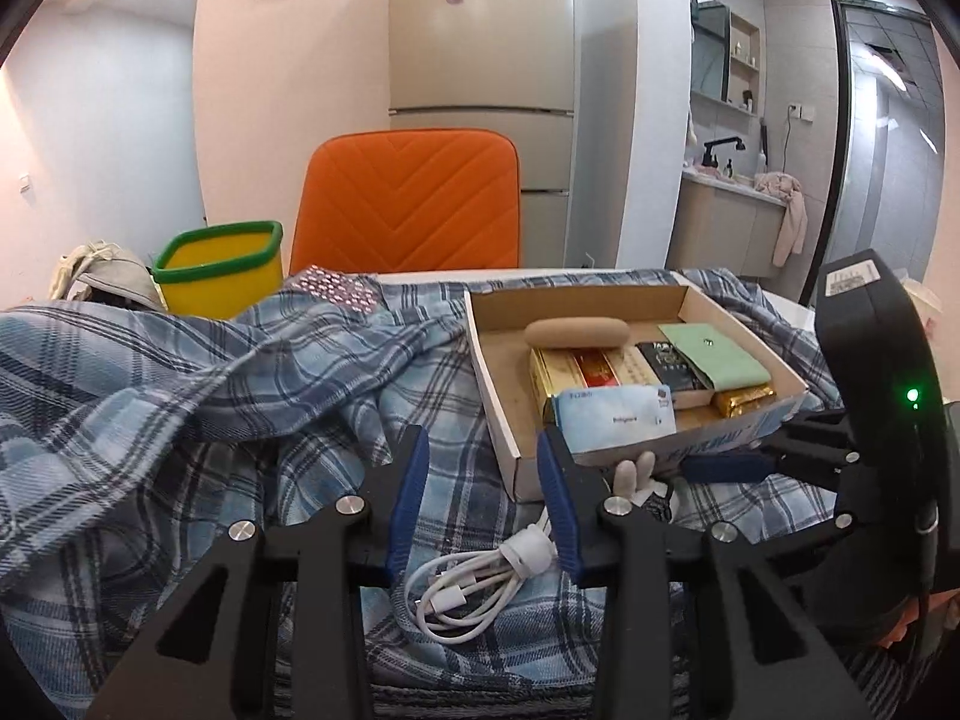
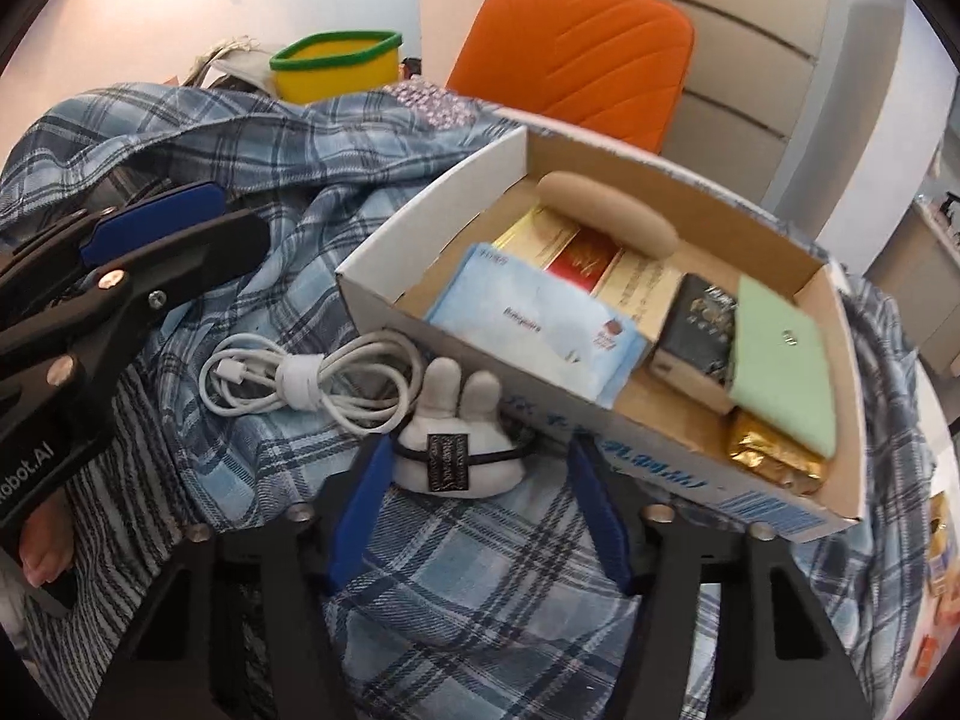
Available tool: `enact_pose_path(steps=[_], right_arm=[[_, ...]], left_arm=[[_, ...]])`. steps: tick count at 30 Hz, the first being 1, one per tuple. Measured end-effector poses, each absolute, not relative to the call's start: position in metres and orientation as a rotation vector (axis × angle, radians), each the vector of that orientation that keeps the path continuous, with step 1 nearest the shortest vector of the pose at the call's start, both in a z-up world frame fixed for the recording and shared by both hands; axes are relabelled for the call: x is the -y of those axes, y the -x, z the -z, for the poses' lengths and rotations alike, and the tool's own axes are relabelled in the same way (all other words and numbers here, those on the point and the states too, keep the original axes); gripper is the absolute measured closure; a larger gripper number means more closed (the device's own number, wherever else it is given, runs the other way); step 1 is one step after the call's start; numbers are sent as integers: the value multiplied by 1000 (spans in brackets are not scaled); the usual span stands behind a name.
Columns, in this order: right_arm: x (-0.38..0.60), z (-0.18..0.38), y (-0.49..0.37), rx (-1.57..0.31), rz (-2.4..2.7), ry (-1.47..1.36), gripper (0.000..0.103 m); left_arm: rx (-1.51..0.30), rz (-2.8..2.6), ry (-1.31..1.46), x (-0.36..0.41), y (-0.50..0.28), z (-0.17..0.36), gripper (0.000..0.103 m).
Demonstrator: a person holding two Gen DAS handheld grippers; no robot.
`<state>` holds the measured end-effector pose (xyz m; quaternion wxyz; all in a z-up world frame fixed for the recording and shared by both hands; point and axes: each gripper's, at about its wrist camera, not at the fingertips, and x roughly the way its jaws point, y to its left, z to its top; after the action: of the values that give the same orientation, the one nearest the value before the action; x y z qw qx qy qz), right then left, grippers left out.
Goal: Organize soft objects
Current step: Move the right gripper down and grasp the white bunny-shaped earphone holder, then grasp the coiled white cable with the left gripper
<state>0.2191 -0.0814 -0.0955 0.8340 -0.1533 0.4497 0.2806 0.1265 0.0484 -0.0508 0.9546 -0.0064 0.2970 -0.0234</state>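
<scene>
Blue-padded fingers of my right gripper (image 2: 477, 516) stand either side of a small white plush toy (image 2: 454, 450), narrowed but not yet pressing it. I see two rounded ears, a black elastic band and a dark tag across its middle. It sits on the blue plaid cloth (image 2: 468, 594), touching the near wall of the cardboard box (image 2: 420, 294). Just left of it lies a coiled white cable (image 1: 474, 582), between the narrowed, untouching fingers of my left gripper (image 1: 483, 501).
</scene>
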Motion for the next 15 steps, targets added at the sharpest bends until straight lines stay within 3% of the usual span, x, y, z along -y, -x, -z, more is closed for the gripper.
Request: enact_pose_path(steps=[4,6,15], right_arm=[[79,95,-216,-936,-598,339,63],[81,89,-212,-908,-588,335,66],[121,39,-172,-683,-521,289,67]], left_arm=[[-617,60,17,-49,-127,51,44],[-620,71,27,-51,-127,51,39],[-681,121,-24,-46,-125,50,39]])
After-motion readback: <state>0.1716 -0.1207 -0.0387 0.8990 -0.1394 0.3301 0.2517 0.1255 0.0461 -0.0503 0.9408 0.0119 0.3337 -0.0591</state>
